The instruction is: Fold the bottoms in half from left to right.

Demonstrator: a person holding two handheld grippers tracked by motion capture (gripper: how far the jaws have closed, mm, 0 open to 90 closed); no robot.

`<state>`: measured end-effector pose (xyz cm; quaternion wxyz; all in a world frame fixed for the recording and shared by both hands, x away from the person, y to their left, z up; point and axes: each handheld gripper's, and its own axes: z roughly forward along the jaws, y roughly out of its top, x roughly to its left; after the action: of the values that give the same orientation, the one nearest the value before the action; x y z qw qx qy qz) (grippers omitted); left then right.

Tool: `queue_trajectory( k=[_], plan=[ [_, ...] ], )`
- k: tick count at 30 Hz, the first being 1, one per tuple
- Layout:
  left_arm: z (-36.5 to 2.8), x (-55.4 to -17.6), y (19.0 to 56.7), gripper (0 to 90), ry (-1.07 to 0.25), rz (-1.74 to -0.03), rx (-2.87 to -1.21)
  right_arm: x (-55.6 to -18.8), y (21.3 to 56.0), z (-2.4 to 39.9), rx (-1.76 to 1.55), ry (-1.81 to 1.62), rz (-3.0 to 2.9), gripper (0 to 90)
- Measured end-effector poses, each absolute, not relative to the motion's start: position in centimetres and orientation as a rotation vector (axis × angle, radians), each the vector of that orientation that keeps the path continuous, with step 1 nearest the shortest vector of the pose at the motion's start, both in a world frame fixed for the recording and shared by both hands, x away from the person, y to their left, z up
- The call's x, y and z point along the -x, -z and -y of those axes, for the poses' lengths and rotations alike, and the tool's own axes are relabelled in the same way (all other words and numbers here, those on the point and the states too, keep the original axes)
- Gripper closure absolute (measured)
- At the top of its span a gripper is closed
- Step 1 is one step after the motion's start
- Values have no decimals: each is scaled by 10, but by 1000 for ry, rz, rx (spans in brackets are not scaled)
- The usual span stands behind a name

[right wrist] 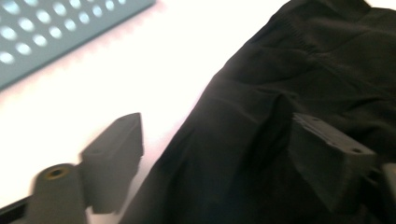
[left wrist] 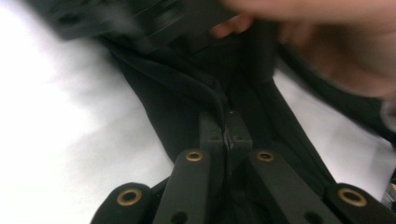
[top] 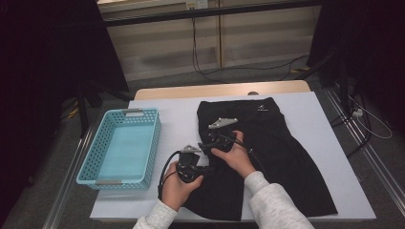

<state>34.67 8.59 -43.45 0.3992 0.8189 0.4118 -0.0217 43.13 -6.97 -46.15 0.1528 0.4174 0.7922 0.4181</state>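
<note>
Basket (top: 122,148) left of shorts (top: 267,157), white sheet (top: 329,124)

Your high view is dim at the edges, both upper corners lost in black, while the white table sheet (top: 305,124) catches soft overhead light. Your left gripper view smears along the top (motion blur), the sheet glaring white. Your right gripper view blows the sheet out pinkish-white, the black garment (right wrist: 289,116) soft, near-featureless.
</note>
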Motion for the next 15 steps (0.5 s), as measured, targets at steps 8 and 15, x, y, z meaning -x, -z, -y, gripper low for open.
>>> queue_trajectory(
  k=[8,15],
  plan=[
    [-91,-351,433,894,81,-1042,-2039,-445,468,67,-1159,-1095,-2307,668],
    [-88,-354,432,894,84,-1017,-2005,-449,448,104,-1235,-1161,-2248,873]
  ],
)
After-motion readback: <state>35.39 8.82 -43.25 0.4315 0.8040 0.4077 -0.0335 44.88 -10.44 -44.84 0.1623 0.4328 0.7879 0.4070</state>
